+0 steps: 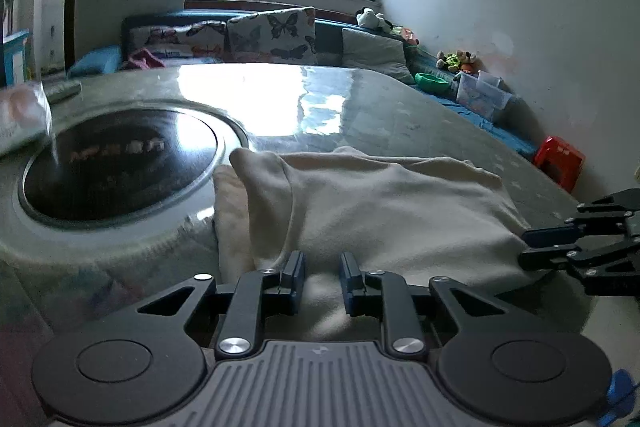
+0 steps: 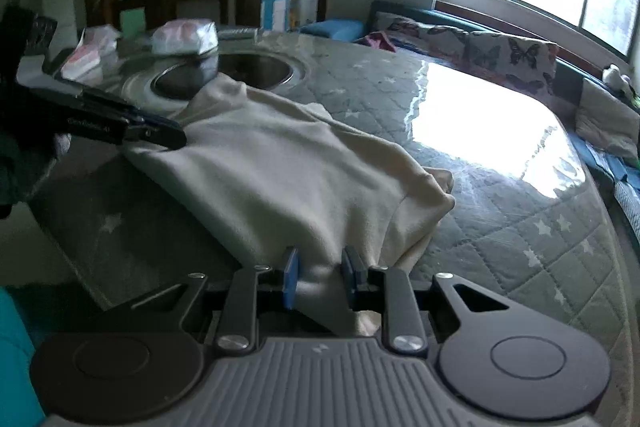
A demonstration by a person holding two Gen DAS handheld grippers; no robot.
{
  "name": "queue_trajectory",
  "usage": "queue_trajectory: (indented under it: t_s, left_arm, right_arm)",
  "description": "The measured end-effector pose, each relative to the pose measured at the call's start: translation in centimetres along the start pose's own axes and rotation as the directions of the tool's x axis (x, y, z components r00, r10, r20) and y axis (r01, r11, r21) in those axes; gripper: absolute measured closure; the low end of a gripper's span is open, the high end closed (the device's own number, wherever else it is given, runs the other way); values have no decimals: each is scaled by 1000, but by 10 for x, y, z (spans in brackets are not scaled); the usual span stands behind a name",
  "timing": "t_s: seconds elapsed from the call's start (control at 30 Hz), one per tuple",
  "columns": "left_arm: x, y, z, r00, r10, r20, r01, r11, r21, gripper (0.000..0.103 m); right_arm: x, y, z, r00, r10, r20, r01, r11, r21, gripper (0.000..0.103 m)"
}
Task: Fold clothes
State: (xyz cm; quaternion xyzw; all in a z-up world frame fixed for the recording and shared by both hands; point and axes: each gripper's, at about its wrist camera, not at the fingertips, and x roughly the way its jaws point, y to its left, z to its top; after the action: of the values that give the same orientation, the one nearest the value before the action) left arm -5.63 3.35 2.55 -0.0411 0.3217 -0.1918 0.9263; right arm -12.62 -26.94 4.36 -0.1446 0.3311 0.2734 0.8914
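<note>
A cream garment (image 1: 384,211) lies partly folded on the round table, also in the right wrist view (image 2: 280,179). My left gripper (image 1: 322,267) is at the garment's near edge, jaws a little apart with cloth between them. It also shows in the right wrist view (image 2: 160,131) at the garment's left corner. My right gripper (image 2: 320,263) is at the other near corner, jaws a little apart with cloth bunched between the pads. It shows in the left wrist view (image 1: 536,247) at the garment's right edge.
The table (image 2: 500,227) has a grey quilted star cover under clear plastic and a round dark hotplate (image 1: 120,163) in its middle. Bagged packets (image 2: 184,37) lie beyond the hotplate. A sofa with butterfly cushions (image 1: 272,35), toys and a red stool (image 1: 560,163) stand behind.
</note>
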Motion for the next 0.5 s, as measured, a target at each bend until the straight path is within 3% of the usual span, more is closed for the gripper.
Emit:
queue_trajectory:
  t_s: [0.2,0.3,0.5]
  left_arm:
    - [-11,1,1,1000,-26,-6,26,999,-33,81]
    - [-16,5,13,999,-25,24,26,999,-31,80]
    - [4,7,38,998,-19,54,20,1000,-11,78]
  right_arm:
    - [-8,-6,1,1000,17,-22,-17,1000,-18,81]
    - [-14,-17,8,999,31,12,-31,998,55,81]
    - [5,-36,24,997,-43,57,34,987,156,81]
